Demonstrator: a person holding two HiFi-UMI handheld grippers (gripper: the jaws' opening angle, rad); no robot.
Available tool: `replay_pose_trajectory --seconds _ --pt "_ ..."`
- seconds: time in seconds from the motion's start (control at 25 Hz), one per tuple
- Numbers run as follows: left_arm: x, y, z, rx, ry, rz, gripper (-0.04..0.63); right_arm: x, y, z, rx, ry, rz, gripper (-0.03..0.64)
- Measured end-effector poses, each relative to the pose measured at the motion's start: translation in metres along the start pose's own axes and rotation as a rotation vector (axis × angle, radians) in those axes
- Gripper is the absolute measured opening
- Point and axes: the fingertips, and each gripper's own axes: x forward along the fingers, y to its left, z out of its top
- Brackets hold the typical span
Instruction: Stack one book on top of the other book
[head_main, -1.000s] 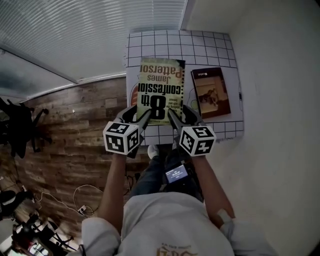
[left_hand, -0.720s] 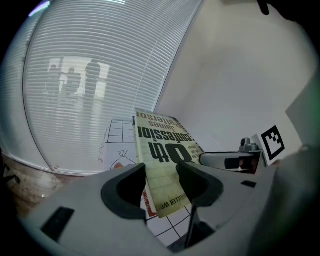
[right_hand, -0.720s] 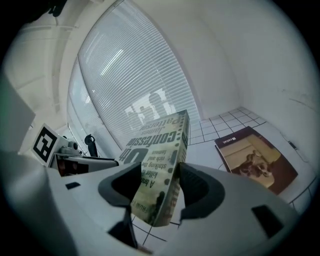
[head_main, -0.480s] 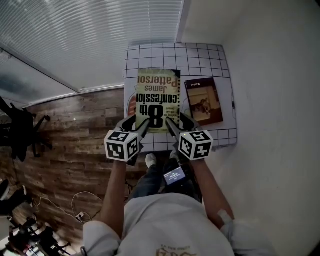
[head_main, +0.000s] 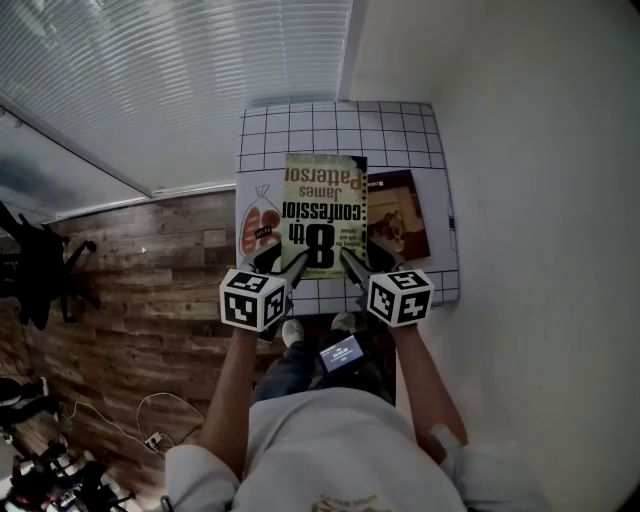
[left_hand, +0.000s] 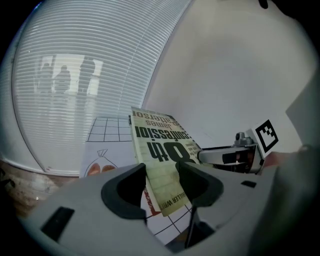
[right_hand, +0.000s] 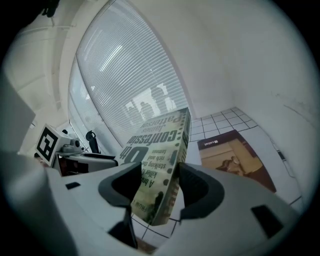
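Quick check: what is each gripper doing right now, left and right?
Left gripper: closed on the near edge of the green book.
Right gripper: closed on the same green book.

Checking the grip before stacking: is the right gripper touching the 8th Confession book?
Touching. The right gripper view shows the right gripper with its two jaws pressed against both faces of the 8th Confession book, no gap.
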Motion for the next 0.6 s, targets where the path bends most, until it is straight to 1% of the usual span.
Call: replay_pose_trajectory --seconds 0.12,0.32,0.6 --pt "0.013 -0.015 0.003 0.003 0.008 -0.019 0.216 -0.009 -0.018 0.003 0.000 0.006 -0.008 0.241" --pt "0.036 -0.039 0.006 0.038 0.031 -0.048 0.216 -0.023 -0.048 0.005 0.015 0.017 -0.021 0.241" --pt "0.059 -0.073 0.006 0.056 0.050 -0.069 0.215 -0.043 -0.083 0.005 0.011 0.036 -0.020 0.241"
